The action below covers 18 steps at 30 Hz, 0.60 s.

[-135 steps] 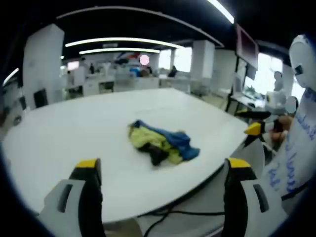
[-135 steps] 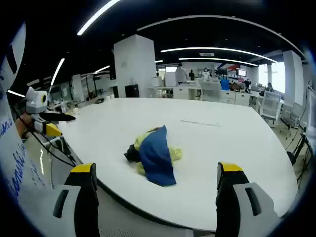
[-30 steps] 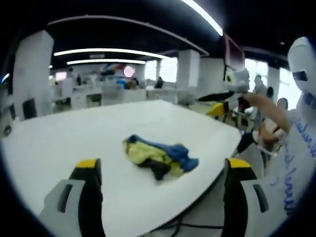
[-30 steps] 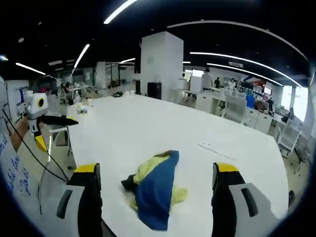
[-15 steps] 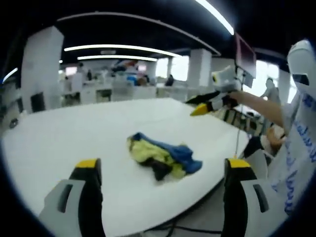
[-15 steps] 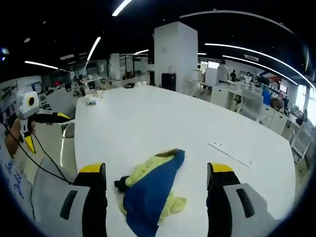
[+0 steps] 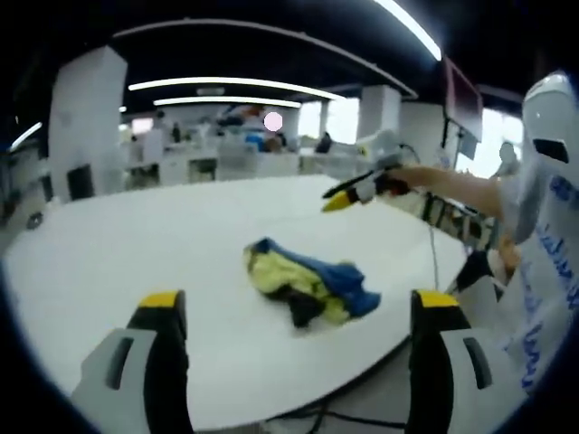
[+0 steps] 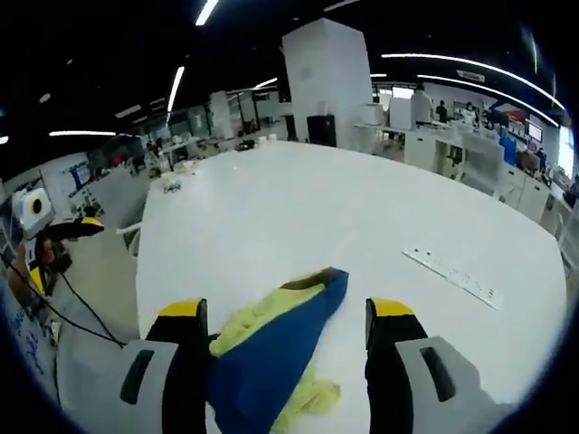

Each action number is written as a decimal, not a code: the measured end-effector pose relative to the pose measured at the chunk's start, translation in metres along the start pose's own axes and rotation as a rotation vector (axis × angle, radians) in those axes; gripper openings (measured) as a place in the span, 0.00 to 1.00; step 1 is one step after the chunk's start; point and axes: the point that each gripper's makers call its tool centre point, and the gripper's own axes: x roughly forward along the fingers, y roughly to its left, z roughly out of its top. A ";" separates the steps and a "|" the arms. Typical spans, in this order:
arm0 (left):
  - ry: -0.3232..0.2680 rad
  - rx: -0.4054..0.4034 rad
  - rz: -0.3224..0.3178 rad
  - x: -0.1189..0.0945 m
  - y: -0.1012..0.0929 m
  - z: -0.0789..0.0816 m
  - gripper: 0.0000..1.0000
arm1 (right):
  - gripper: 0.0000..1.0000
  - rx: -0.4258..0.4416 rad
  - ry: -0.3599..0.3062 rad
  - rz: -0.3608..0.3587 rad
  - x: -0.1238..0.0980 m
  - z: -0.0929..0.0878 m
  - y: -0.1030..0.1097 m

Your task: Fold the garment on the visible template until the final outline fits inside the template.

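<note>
Table, wide, white and rounded (image 7: 136, 262), fills the middle of the left gripper view and runs from centre to right edge in the right gripper view (image 8: 298, 199). Crumpled blue, yellow and black cloth garment (image 7: 309, 282) lies bunched just right of centre in the left gripper view; in the right gripper view it sits at bottom centre (image 8: 271, 348), between the jaws. The left gripper (image 7: 298, 303), with yellow-tipped black jaws at the bottom corners, is spread wide and holds nothing. The right gripper (image 8: 284, 309) is likewise parted with the cloth between its jaws, not pinched; it also appears upper right in the left gripper view (image 7: 348, 192)
</note>
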 end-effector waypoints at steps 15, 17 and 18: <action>0.019 -0.023 0.000 0.009 0.008 -0.005 0.96 | 0.50 0.019 0.089 0.027 0.055 -0.008 -0.014; 0.029 -0.025 0.002 0.009 0.010 -0.008 0.97 | 0.47 0.056 0.093 0.050 0.062 -0.011 -0.010; 0.034 -0.027 0.004 0.009 0.010 -0.009 0.97 | 0.47 0.053 0.098 0.049 0.065 -0.013 -0.010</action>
